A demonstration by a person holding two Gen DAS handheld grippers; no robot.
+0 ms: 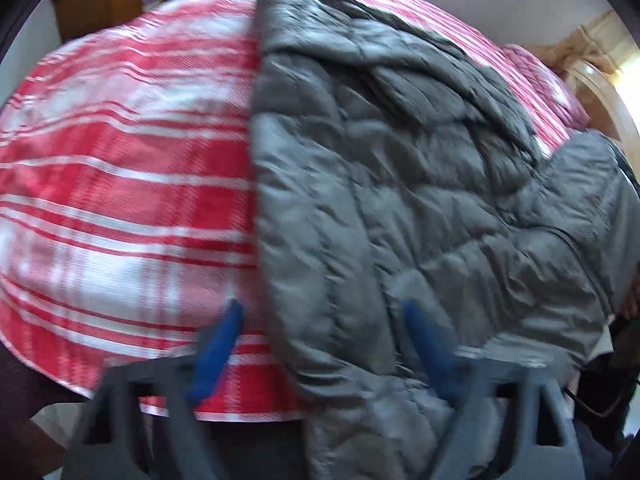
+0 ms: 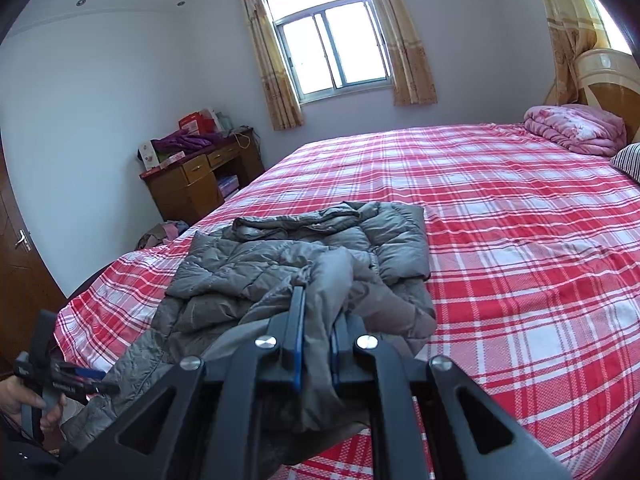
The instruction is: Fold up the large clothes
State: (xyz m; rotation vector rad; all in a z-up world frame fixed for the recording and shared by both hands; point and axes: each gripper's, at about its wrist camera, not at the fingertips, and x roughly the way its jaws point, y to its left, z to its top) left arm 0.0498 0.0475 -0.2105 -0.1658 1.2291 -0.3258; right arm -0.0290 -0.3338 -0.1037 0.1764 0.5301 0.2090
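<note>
A grey quilted puffer jacket (image 1: 400,184) lies on a bed with a red and white plaid sheet (image 1: 120,152), one part hanging over the near edge. My left gripper (image 1: 320,312) is open just above the jacket's near left edge, blue fingertips (image 1: 218,344) apart, holding nothing. In the right wrist view the jacket (image 2: 280,256) lies crumpled near the bed's front left corner. My right gripper (image 2: 318,312) is shut on a bunched fold of the jacket and holds it up. The left gripper (image 2: 80,378) shows at the lower left, held by a hand.
The plaid sheet (image 2: 520,248) stretches far to the right. A folded pink quilt (image 2: 576,128) and a striped pillow (image 2: 628,160) lie by the headboard. A wooden desk (image 2: 200,184) with clutter stands at the far wall under a window (image 2: 332,52). A door (image 2: 20,264) is on the left.
</note>
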